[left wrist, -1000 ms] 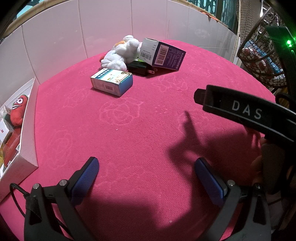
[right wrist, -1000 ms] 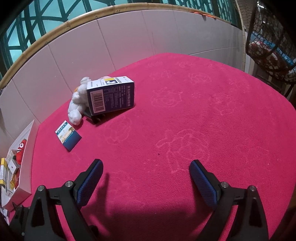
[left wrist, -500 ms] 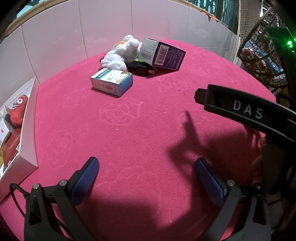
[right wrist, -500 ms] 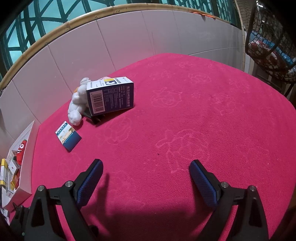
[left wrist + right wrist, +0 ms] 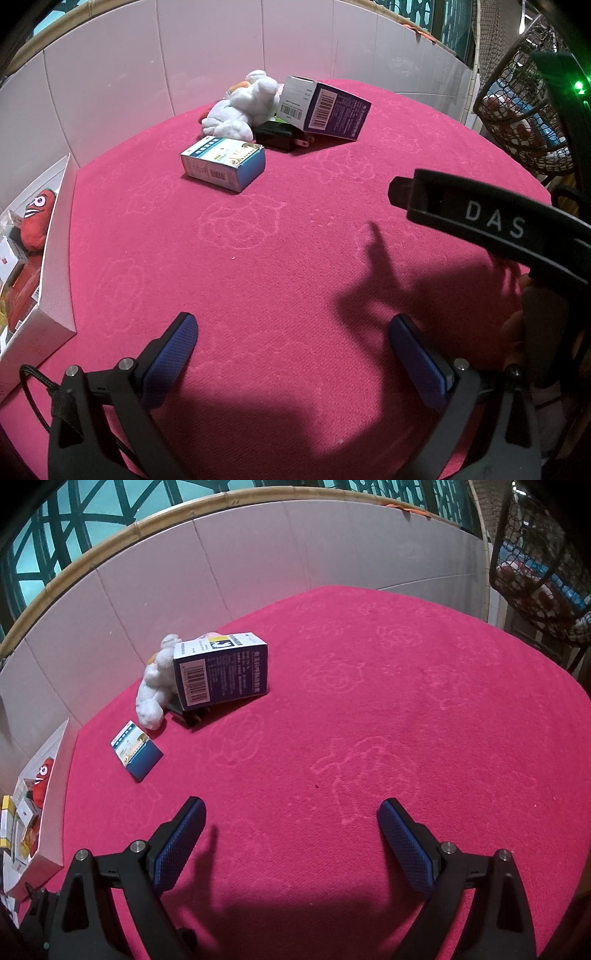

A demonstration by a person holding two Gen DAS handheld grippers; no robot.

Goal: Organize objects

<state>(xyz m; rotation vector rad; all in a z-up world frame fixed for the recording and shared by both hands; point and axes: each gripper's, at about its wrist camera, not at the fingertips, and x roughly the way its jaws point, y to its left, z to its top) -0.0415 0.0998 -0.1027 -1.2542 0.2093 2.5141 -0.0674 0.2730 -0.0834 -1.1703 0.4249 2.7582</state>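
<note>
On the pink cloth lie four loose things: two cartons, a small blue one nearer and a larger purple one farther, one white plush toy and one black charger. One white box stands at the left edge.

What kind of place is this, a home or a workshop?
Probably a home room or balcony: a round table under a pink rose-patterned cloth, a teal lattice window behind it, and a hanging wicker basket chair.
</note>
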